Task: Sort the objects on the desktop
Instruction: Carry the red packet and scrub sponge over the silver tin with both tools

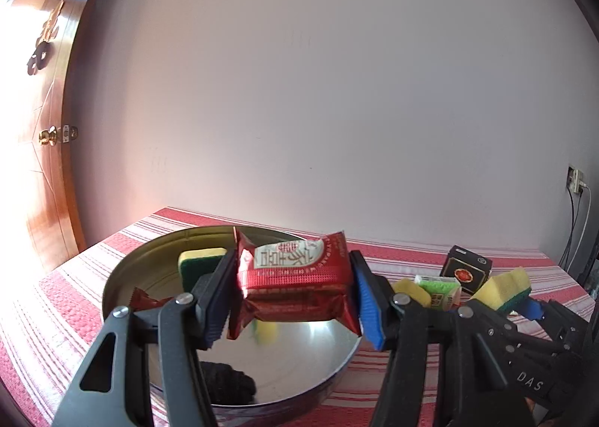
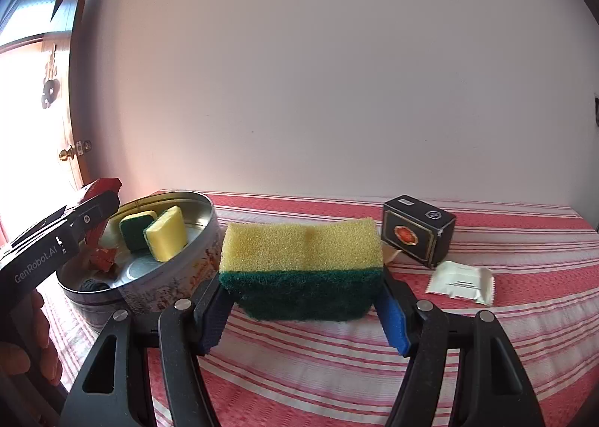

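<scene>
My left gripper (image 1: 295, 299) is shut on a red snack packet (image 1: 295, 277) and holds it above the round metal tin (image 1: 123, 273). Inside the tin are a yellow-green sponge (image 1: 198, 266) and another red packet (image 1: 146, 301). My right gripper (image 2: 303, 314) is shut on a yellow-and-green sponge (image 2: 301, 258) and holds it above the striped tablecloth, right of the tin (image 2: 179, 277). The right wrist view shows two sponges (image 2: 166, 232) standing in the tin. The held sponge also shows in the left wrist view (image 1: 505, 286).
A black box (image 2: 417, 230) stands at the back right, with a white sachet (image 2: 460, 283) in front of it. A green-white packet (image 1: 441, 290) and a yellow piece (image 1: 411, 290) lie right of the tin. A wooden door (image 1: 41, 150) is at left, the wall behind.
</scene>
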`<state>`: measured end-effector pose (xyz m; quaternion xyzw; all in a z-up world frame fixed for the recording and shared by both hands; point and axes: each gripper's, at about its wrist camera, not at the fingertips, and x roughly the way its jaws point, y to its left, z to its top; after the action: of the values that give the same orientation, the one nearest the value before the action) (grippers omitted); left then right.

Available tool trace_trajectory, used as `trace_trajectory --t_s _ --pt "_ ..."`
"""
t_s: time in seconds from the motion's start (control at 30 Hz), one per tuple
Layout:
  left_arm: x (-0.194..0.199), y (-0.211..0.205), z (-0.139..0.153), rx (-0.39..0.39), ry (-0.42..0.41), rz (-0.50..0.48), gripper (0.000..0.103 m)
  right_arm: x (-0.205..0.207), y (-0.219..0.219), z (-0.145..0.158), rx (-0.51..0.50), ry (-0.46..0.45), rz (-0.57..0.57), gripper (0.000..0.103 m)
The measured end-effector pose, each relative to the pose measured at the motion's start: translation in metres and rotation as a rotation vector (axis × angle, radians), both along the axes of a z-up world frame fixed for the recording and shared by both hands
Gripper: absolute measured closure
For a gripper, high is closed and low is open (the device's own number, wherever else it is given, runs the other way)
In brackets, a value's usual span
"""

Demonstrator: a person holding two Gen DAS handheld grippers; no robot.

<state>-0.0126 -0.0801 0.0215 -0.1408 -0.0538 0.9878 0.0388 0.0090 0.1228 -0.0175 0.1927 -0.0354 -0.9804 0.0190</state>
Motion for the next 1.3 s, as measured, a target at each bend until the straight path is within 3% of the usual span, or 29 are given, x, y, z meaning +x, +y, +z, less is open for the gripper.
trace_trajectory --t_s 0.3,0.57,0.87,1.3 --pt "-0.014 -0.065 0.005 0.062 -0.031 0.159 0.045 -0.028 -0.069 0.021 -0.059 0.039 0.102 0.033" --pt "-0.036 -0.08 -0.002 0.055 -0.089 0.227 0.045 -0.062 -0.111 0.028 -0.085 0.067 0.09 0.033" --pt "-0.06 -0.069 -0.009 -0.018 -0.154 0.288 0.045 -0.085 -0.115 0.005 -0.002 0.042 0.043 0.033" --pt "-0.071 -0.067 -0.023 -0.037 -0.2 0.303 0.045 -0.096 -0.123 0.001 0.058 0.016 0.06 0.033"
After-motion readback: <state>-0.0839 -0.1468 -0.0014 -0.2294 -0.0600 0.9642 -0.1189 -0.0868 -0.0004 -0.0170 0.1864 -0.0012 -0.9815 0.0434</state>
